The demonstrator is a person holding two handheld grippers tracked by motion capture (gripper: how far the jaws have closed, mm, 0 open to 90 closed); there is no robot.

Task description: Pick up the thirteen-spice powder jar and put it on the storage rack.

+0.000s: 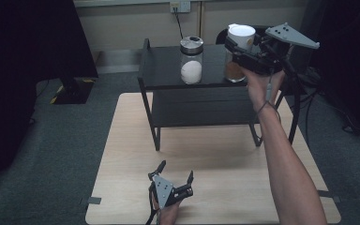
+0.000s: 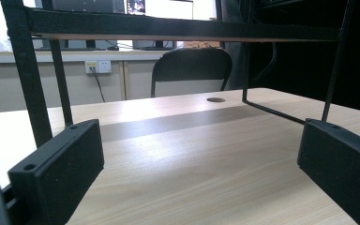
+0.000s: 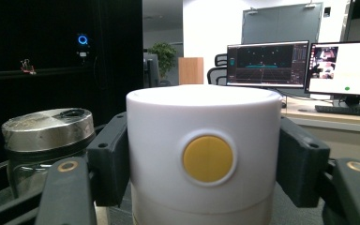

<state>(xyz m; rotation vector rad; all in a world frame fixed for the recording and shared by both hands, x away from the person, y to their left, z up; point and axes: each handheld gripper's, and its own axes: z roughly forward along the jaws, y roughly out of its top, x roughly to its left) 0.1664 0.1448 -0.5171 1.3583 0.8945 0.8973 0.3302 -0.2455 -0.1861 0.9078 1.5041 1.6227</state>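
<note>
A jar with a tall white lid (image 1: 242, 35) and brown contents stands at the right end of the black shelf's top (image 1: 163, 70). My right gripper (image 1: 239, 50) reaches it from the right, shut on the lid. In the right gripper view the white lid (image 3: 204, 112) has a round yellow button, and both black pads (image 3: 110, 157) press its sides, so the right gripper (image 3: 205, 197) clasps it. My left gripper (image 1: 176, 169) rests open on the wooden table (image 1: 215, 154) near the front edge. Between its pads (image 2: 58, 164) the left gripper (image 2: 199, 159) holds nothing.
A glass jar with a metal lid (image 1: 191, 60) and white powder stands mid-shelf, left of the held jar, and shows as the metal-lidded jar (image 3: 47, 129) in the right gripper view. The shelf's legs (image 2: 30, 93) rise ahead of my left gripper. A chair (image 2: 190, 70) stands behind the table.
</note>
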